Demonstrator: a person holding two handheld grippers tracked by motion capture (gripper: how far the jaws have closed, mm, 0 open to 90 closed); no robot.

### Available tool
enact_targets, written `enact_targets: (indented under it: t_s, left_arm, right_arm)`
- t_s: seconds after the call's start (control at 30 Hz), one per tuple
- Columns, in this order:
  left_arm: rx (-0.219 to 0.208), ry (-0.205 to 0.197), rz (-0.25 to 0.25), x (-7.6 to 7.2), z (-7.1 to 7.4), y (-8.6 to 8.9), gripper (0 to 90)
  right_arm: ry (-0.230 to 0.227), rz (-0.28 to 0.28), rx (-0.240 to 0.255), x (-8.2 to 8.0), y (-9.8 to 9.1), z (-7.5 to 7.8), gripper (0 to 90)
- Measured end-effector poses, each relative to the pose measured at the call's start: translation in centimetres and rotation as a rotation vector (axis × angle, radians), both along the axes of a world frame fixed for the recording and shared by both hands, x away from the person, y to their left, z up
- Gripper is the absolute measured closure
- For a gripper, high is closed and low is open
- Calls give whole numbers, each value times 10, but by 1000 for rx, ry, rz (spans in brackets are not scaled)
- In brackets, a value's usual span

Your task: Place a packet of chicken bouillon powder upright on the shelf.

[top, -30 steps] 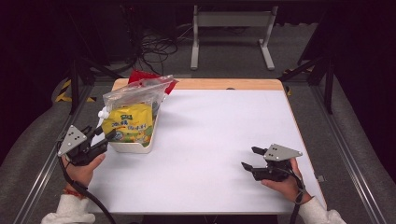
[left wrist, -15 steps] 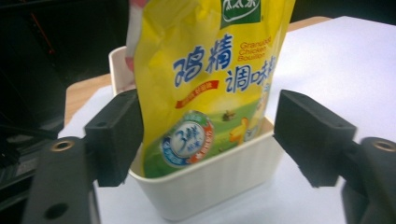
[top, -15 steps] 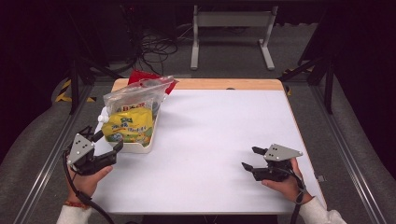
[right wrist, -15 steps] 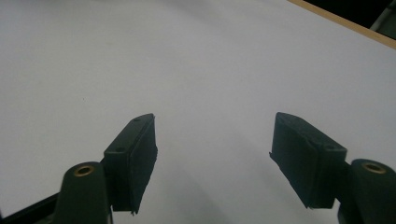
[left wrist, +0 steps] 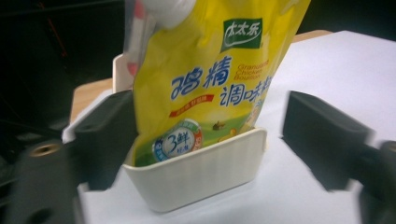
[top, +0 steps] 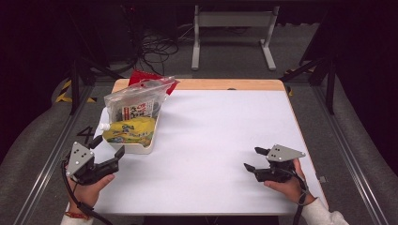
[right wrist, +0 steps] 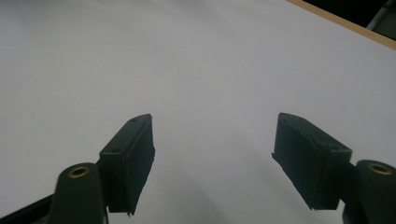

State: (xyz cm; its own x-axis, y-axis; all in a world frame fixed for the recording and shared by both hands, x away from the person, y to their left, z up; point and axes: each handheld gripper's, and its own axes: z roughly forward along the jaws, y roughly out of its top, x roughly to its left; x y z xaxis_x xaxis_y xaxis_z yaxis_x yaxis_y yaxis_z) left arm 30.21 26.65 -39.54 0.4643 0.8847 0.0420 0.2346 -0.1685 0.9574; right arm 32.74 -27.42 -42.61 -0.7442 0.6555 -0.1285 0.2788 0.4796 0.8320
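The left hand-held gripper (top: pixel 109 151), its jaws just spread and empty, has let go of the yellow pouch (left wrist: pixel 212 84) ahead in the cream bin (left wrist: pixel 201 172); next, I judge, comes backing off, while the right hand-held gripper (top: pixel 251 159) rests spread on the bench (top: pixel 220 140).

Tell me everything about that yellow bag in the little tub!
The yellow bag is a shiny, soft-looking pouch with blue Chinese writing, a green logo on top and a round badge near the bottom. It stands tilted in a cream ribbed tub at the table's left. A clear bag leans behind it. The left gripper is open just before it, not touching.
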Motion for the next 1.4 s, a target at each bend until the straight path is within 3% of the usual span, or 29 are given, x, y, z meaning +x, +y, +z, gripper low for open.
enact_targets:
  t_s: [0.17,0.43,0.53,0.7,1.0,1.07,1.17,1.4]
  left_arm:
    - [68,19,-2,-5,-8,-2,267]
    - [93,24,-65,-10,-12,-20,213]
    - [131,21,-115,-12,-13,-36,202]
    - [151,27,-182,-13,-16,-53,195]
    - [232,93,-357,-12,-30,-99,143]
    - [224,116,-396,-10,-35,-107,140]
    - [251,140,-418,-6,-41,-114,125]
    - [264,178,-450,4,-48,-125,102]
  right_arm:
    - [1,2,-2,0,1,-1,286]
    - [-7,-8,1,-1,-2,2,283]
    - [-11,-14,0,-3,-4,3,282]
    - [-32,-29,-28,-9,-9,4,273]
    - [-48,-72,-46,-22,-26,1,216]
    - [-51,-89,-62,-25,-29,-1,204]
    - [-54,-90,-74,-31,-33,-5,177]
    - [-53,-112,-80,-44,-42,-11,120]
